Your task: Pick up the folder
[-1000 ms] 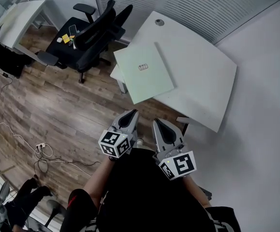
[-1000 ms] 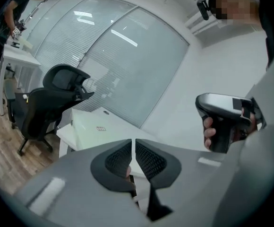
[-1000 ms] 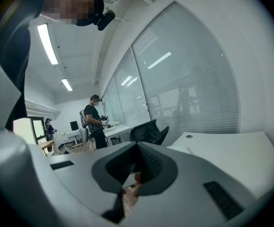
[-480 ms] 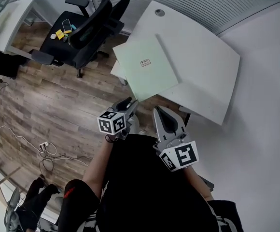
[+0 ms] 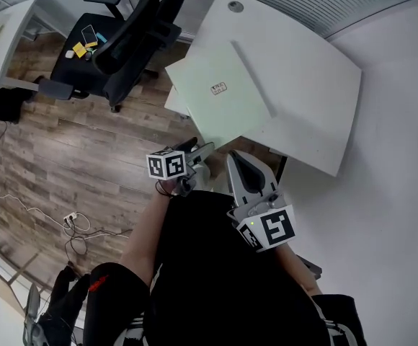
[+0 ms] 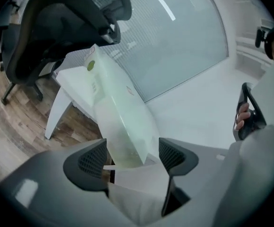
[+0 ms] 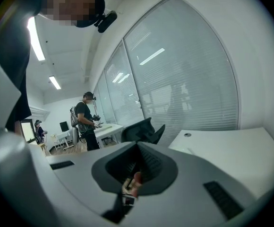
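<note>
On the white desk (image 5: 303, 71) the pale green folder (image 5: 220, 96) lies at 12 o'clock from my left gripper (image 5: 200, 148). Only its own view shows the folder's corner between jaws that have just been opening wide, not pinching. My right gripper (image 5: 236, 158) is closed, empty.

Left claw (image 5: 198, 152) advanced to the near corner of the folder (image 5: 220, 96), rolled sideways, jaws just opened around that corner
</note>
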A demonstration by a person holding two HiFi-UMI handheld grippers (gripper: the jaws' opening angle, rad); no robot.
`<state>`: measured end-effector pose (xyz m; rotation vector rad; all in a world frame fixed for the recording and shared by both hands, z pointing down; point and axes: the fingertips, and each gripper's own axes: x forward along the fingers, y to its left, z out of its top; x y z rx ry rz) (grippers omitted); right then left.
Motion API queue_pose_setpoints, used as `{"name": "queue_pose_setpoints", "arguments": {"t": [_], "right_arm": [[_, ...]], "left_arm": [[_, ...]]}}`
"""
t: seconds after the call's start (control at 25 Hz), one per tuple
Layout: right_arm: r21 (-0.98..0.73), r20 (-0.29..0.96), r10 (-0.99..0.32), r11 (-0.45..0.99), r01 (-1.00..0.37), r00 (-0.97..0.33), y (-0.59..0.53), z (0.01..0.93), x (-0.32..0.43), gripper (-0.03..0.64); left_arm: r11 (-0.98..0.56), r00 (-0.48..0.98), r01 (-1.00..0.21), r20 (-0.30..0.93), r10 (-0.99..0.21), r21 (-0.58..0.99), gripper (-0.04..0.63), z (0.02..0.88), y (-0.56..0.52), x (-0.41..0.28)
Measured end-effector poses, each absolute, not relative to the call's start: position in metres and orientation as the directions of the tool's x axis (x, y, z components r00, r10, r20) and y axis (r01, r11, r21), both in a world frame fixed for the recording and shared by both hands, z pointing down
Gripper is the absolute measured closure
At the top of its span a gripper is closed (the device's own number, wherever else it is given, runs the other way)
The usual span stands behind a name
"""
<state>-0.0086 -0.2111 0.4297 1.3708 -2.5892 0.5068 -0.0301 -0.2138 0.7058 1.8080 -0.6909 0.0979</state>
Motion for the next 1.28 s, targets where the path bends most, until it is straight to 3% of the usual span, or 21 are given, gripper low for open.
{"name": "queue_pose_setpoints", "arguments": {"t": [0.24,0.68,0.92,1.28], "right_arm": [[-0.215,0.341,-0.767,0.5,-0.839,-0.544,-0.218,0.439,-0.011,0.617],[-0.224,0.393,-0.775,0.441,-0.869,-0.494,-0.227,0.455,-0.002,0.617],[-0.256,0.429,-0.777,0.385,-0.887,-0.461,-0.223,0.464,0.006,0.617],[-0.301,0.485,-0.767,0.305,-0.903,-0.421,-0.226,0.486,0.015,0.617]], "left_arm": [[-0.118,0.881,-0.395,0.34,-0.328,0.911,0.264,0.726,-0.213,-0.02],[0.04,0.888,-0.239,0.235,-0.395,0.97,0.23,0.743,-0.235,-0.013],[0.05,0.924,-0.121,0.131,-0.358,0.991,0.232,0.734,-0.232,0.008],[0.094,0.909,-0.11,0.138,-0.393,0.989,0.232,0.744,-0.247,0.011]]}}
